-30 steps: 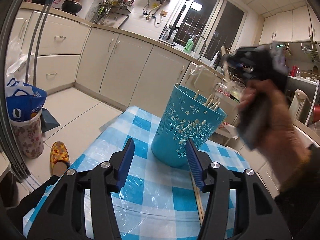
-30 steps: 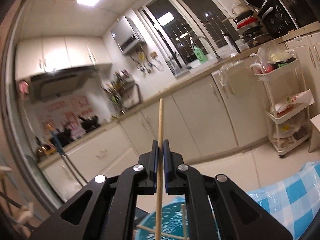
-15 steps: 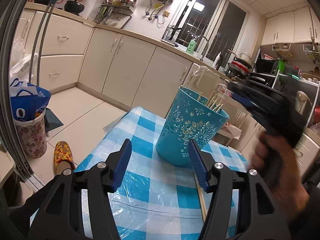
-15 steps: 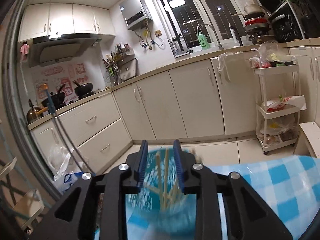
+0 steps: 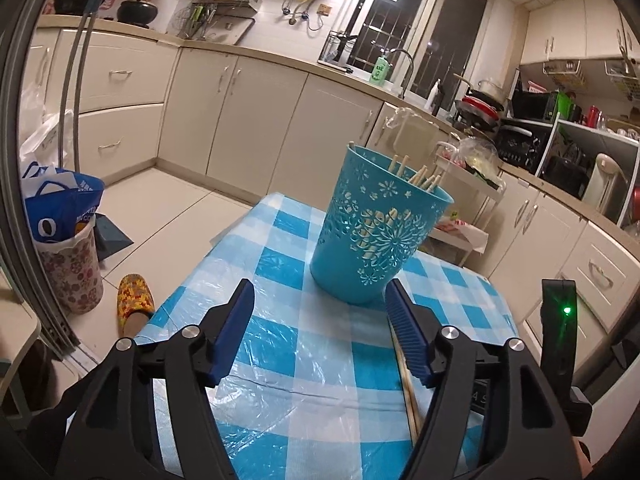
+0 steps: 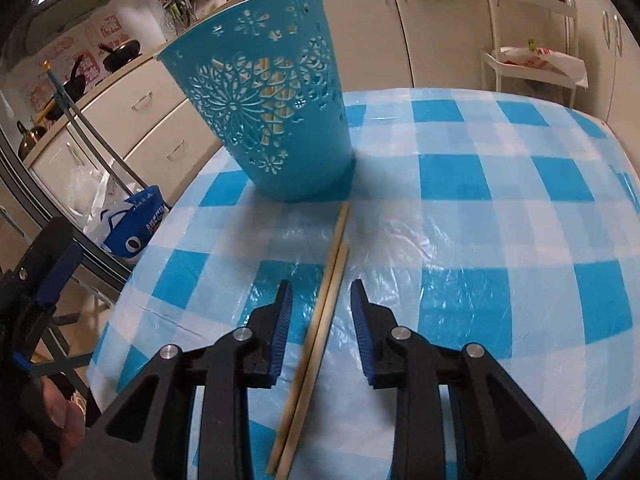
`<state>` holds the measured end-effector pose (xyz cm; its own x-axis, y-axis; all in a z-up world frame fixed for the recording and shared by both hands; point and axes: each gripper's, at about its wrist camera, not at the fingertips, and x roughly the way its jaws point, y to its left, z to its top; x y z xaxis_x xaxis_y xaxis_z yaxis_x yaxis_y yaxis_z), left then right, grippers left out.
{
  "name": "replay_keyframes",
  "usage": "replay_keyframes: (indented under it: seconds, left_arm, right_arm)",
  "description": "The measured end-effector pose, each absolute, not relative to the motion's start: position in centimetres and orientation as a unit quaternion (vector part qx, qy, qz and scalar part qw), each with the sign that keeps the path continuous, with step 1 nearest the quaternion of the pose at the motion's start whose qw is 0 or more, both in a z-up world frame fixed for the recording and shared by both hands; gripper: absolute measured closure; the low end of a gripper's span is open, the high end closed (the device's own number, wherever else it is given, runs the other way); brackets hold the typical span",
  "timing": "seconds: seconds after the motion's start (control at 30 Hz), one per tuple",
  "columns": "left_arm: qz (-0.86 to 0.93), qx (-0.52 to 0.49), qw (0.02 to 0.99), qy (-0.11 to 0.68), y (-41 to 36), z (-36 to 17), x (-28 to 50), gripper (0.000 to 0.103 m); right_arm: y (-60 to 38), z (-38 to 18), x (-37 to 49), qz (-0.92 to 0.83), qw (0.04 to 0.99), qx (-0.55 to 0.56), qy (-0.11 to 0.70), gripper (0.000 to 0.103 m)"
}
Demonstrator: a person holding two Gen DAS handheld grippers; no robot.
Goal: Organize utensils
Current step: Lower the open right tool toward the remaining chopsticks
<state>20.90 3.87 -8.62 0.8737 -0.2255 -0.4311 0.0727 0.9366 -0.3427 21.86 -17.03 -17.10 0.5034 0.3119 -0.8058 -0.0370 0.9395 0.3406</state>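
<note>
A blue cut-out utensil holder (image 5: 380, 232) stands on the blue checked tablecloth (image 5: 280, 320) and holds several wooden chopsticks (image 5: 424, 176). It also shows in the right wrist view (image 6: 272, 112). Two wooden chopsticks (image 6: 320, 320) lie side by side on the cloth in front of it; they show beside the left gripper's right finger too (image 5: 408, 384). My right gripper (image 6: 320, 296) is open and empty, low over the cloth, its fingers either side of the two chopsticks. My left gripper (image 5: 320, 300) is open and empty, just in front of the holder.
The table edge drops to a tiled floor with a slipper (image 5: 134, 300) and a floral bin with a blue bag (image 5: 68, 248) at the left. Kitchen cabinets (image 5: 248, 120) run behind. A white wire trolley (image 6: 528, 40) stands beyond the table.
My right gripper, shut on a chopstick a second ago above the holder, opened, let it go into the holder, then came down to the two chopsticks on the cloth. The left gripper barely moved.
</note>
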Motion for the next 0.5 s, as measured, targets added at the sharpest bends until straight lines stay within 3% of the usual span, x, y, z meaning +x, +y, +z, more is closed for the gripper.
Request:
replay_keyframes:
  seconds: [0.5]
  left_arm:
    - [-0.126,-0.089,0.928,0.34,-2.5,-9.9,25.8,0.034]
  right_arm:
    - [-18.0,-17.7,21.0,0.115,0.85,0.011,0.515,0.091]
